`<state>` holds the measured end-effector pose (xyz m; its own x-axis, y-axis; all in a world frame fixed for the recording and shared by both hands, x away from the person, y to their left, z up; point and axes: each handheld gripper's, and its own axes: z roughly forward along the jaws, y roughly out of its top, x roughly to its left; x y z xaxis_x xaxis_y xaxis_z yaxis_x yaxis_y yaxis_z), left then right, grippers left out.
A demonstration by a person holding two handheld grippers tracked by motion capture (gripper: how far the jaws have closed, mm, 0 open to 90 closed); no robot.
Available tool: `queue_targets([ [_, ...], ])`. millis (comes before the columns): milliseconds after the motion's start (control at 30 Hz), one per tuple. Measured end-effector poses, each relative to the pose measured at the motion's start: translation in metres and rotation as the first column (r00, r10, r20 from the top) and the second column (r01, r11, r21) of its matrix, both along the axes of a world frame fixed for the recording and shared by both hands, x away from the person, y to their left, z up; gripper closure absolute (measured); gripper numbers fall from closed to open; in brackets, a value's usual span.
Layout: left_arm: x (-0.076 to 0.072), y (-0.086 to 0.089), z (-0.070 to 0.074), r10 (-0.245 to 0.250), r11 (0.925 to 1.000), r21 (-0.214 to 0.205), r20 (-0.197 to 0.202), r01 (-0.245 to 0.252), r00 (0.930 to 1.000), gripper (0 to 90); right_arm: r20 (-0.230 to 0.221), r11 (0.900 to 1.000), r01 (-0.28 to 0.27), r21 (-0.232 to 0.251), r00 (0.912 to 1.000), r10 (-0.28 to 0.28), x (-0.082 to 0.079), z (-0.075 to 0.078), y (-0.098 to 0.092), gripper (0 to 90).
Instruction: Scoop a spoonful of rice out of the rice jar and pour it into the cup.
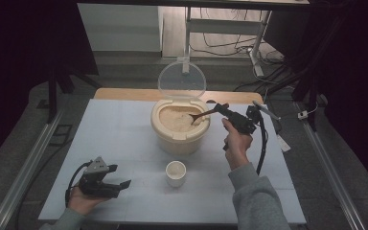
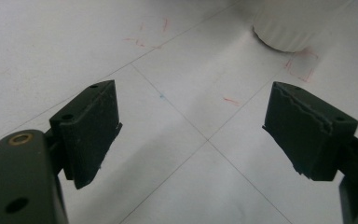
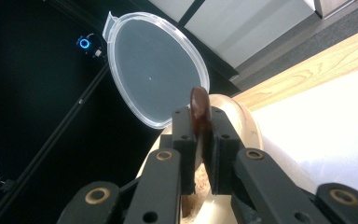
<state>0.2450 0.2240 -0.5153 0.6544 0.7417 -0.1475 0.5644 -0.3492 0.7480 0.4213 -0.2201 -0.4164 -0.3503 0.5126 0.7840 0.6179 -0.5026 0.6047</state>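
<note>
Toward the far edge of the tabletop [image 1: 124, 124], at its middle, stands the cream rice bucket [image 1: 179, 139] with its clear hinged lid [image 1: 181, 80] flipped upright behind it, and my right claw [image 1: 226, 111] reaches in from the bucket's right side. Between its pads I grip the handle of a brown wooden spoon [image 1: 199, 116], whose bowl lies low in the rice [image 1: 175, 120] at the right of the bucket's mouth. In the right gripper view the handle end of the spoon [image 3: 199, 112] stands up between my two black pads, clamped tight from both sides.

What worries me is the carry. The small white cup [image 1: 176, 173] waits toward the near edge, in front of the bucket and well apart from the spoon. I hold the handle near its end, so if I lift with a heaped bowl the load may twist the spoon in my pads and shed grains on the tabletop. A tilt of my wrist on the way across the rim would spill just the same. The cup's mouth is narrow, and it looks already fairly full, so a quick pour could overshoot or overflow it. Knocking the light cup with the spoon could tip it.

My left claw [image 1: 110, 184] rests near the left near corner, jaws spread wide with nothing between them, only bare tabletop; the left gripper view shows the cup's base [image 2: 286, 28] ahead.
</note>
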Motion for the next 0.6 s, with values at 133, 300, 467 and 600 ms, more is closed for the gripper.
queue_targets([
  [133, 0.0000, 0.0002, 0.0000, 0.000, 1.0000, 0.000, 0.001, 0.000, 1.0000, 17.7, -0.011, 0.9996, 0.001, 0.027, 0.9999, -0.001, 0.0004, -0.0003, -0.0024, 83.2],
  [300, 0.0000, 0.0004, 0.0001, 0.000, 1.0000, 0.001, 0.002, 0.000, 1.0000, 17.7, -0.035, 0.9980, 0.003, 0.064, 0.9994, -0.001, 0.0014, -0.0012, -0.0046, 83.2],
  [467, 0.0001, 0.0003, -0.0001, 0.000, 1.0000, 0.002, 0.000, 0.000, 1.0000, 17.7, -0.049, 0.9958, 0.009, 0.091, 0.9988, -0.004, 0.0020, -0.0033, -0.0063, 83.2],
  [600, 0.0001, 0.0004, -0.0001, 0.001, 1.0000, 0.002, 0.001, -0.001, 1.0000, 17.7, -0.057, 0.9938, 0.010, 0.111, 0.9983, -0.003, 0.0021, -0.0049, -0.0081, 83.2],
])
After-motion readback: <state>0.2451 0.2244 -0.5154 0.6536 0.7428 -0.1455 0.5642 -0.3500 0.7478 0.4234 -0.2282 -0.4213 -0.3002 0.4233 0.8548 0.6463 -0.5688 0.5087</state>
